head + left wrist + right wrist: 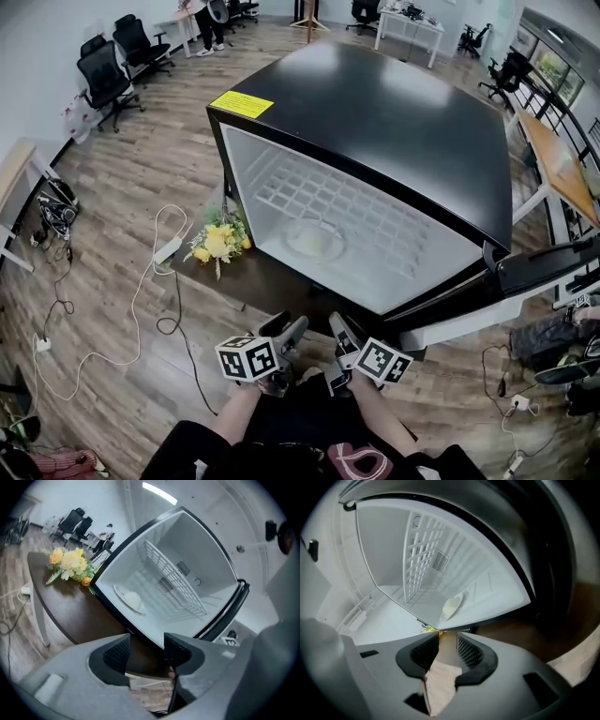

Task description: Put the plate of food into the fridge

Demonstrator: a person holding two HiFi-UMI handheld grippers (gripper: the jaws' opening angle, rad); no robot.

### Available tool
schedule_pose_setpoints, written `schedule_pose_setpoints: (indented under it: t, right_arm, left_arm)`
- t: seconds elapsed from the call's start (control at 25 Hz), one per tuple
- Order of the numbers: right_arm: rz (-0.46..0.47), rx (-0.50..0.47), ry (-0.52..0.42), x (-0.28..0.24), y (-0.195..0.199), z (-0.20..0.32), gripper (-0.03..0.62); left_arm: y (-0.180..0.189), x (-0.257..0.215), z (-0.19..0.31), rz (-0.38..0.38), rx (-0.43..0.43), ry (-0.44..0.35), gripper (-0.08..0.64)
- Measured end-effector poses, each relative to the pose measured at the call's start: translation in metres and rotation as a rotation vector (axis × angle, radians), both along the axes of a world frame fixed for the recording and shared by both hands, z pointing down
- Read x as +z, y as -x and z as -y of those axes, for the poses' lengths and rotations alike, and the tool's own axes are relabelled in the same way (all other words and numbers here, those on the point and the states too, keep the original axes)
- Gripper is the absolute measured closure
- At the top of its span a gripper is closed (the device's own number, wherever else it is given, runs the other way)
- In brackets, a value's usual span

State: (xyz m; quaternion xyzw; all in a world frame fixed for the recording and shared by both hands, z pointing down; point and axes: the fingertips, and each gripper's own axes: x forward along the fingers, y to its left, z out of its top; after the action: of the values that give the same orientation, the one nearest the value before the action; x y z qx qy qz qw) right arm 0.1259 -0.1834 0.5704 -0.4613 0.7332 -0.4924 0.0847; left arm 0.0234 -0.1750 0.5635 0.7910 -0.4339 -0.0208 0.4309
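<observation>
A black mini fridge (375, 122) stands with its white inside facing me and its door (525, 272) swung out to the right. The plate of food (314, 240) rests on the fridge floor, under the white wire shelf (328, 202). The same plate (129, 599) shows in the left gripper view, and the plate (452, 605) also shows in the right gripper view. My left gripper (291, 330) and right gripper (343, 332) hang side by side in front of the fridge, away from the plate. Both are open, with nothing between the jaws of the left gripper (147, 648) or the right gripper (448, 644).
The fridge sits on a dark wooden table (272, 286) with a bunch of yellow flowers (218, 242) at its left. A power strip (167, 250) and cables lie on the wood floor. Office chairs (108, 70) stand far left, a desk (562, 169) at the right.
</observation>
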Motion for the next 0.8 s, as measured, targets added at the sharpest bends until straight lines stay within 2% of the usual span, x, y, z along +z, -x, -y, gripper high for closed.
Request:
schedule_pose_setpoints:
  t: [0.12, 0.32, 0.52, 0.68, 0.72, 0.8]
  right_arm:
    - [-0.139, -0.022, -0.063, -0.001, -0.005, -0.007, 0.482]
    - [-0.322, -0.068, -0.150, -0.002, -0.005, -0.017, 0.502]
    - [-0.420, -0.107, -0.192, 0.004, -0.002, -0.030, 0.505]
    - [-0.485, -0.094, -0.210, 0.006, -0.005, -0.032, 0.536]
    - [-0.496, -0.089, -0.205, 0.007, -0.006, -0.032, 0.559]
    - [-0.507, -0.089, -0.201, 0.008, -0.007, -0.033, 0.566]
  left_arm:
    - [-0.001, 0.002, -0.008, 0.136, 0.024, -0.070, 0.339]
    - [-0.004, 0.000, -0.021, 0.255, 0.052, -0.164, 0.345]
    - [-0.007, 0.006, -0.033, 0.312, 0.071, -0.198, 0.345]
    - [-0.014, 0.012, -0.039, 0.343, 0.088, -0.202, 0.356]
    - [-0.015, 0.013, -0.040, 0.346, 0.092, -0.192, 0.369]
    - [-0.015, 0.015, -0.041, 0.345, 0.094, -0.173, 0.434]
